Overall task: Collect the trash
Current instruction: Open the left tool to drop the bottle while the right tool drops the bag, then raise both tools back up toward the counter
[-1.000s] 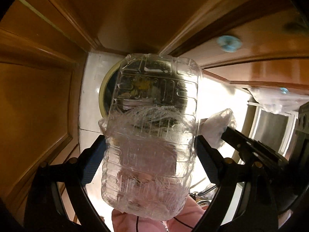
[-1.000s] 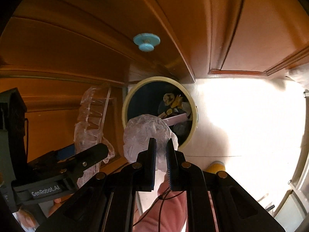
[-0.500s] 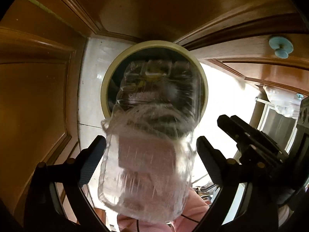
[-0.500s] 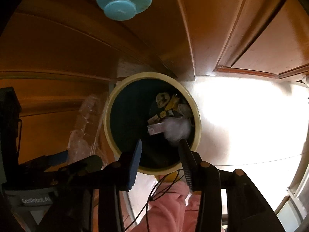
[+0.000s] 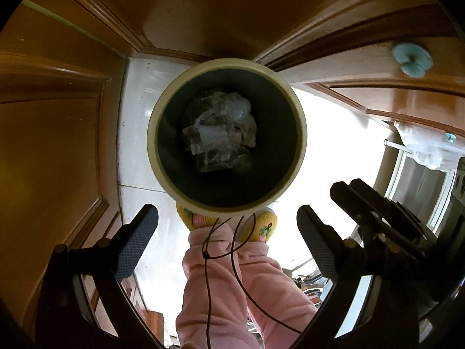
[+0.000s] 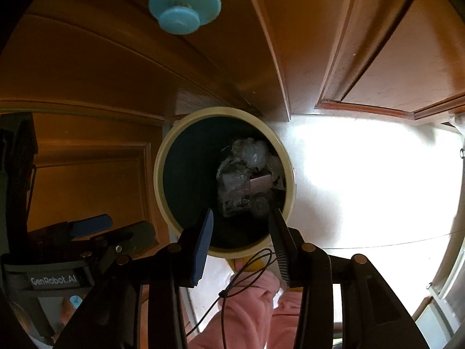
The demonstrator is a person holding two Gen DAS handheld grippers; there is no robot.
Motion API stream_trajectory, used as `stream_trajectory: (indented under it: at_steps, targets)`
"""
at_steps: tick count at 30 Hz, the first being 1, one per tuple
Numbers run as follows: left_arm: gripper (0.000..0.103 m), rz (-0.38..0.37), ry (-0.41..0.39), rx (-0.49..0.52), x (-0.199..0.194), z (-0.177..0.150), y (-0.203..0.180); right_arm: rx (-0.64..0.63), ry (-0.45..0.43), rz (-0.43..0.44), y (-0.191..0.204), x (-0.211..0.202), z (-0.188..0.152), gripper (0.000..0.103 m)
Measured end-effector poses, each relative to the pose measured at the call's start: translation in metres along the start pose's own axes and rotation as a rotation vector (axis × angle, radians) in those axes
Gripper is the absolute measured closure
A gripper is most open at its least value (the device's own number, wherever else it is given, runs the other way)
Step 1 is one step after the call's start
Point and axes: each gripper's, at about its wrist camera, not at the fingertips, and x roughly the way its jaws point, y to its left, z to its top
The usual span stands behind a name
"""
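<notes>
Both grippers point steeply down over a round cream-rimmed bin (image 5: pixel 226 67) on the pale floor (image 5: pixel 334 145), wooden cabinet doors (image 5: pixel 52 151) around it. The left gripper (image 5: pixel 227 241) is spread wide with nothing between its pads — its jaws have just been opening. The right gripper (image 6: pixel 240 238) stands partly open and empty, its jaws also recently opened. The trash (image 5: pixel 221 128) — crumpled clear plastic and wrappers — lies in the bin's dark bottom, toward 3 o'clock in the right view. Pink trouser legs (image 5: pixel 232 285) and yellow socks (image 5: pixel 261 226) show at 6 o'clock.
</notes>
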Motion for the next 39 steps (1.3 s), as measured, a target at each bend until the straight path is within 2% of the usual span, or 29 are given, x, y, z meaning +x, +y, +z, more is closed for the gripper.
stream_trajectory:
  at_steps: [5, 9, 20, 24, 31, 39]
  targets:
    - [0.008, 0.011, -0.013, 0.013, -0.037, -0.018, -0.008, -0.004, -0.008, 0.003, 0.003, -0.027, -0.009, 0.062]
    - [0.008, 0.020, -0.036, 0.025, -0.086, -0.042, -0.014, -0.015, -0.018, -0.001, 0.005, -0.062, -0.023, 0.062]
    - [0.008, 0.020, -0.160, 0.087, -0.244, -0.129, -0.046, -0.114, -0.096, 0.033, 0.040, -0.222, -0.075, 0.062]
    - [0.008, 0.015, -0.238, 0.117, -0.303, -0.160, -0.060, -0.167, -0.137, 0.046, 0.059, -0.277, -0.090, 0.062]
    - [0.008, 0.019, -0.416, 0.163, -0.402, -0.198, -0.082, -0.290, -0.278, 0.035, 0.091, -0.381, -0.115, 0.062]
    - [0.008, 0.018, -0.647, 0.228, -0.516, -0.225, -0.111, -0.302, -0.477, 0.066, 0.105, -0.488, -0.121, 0.058]
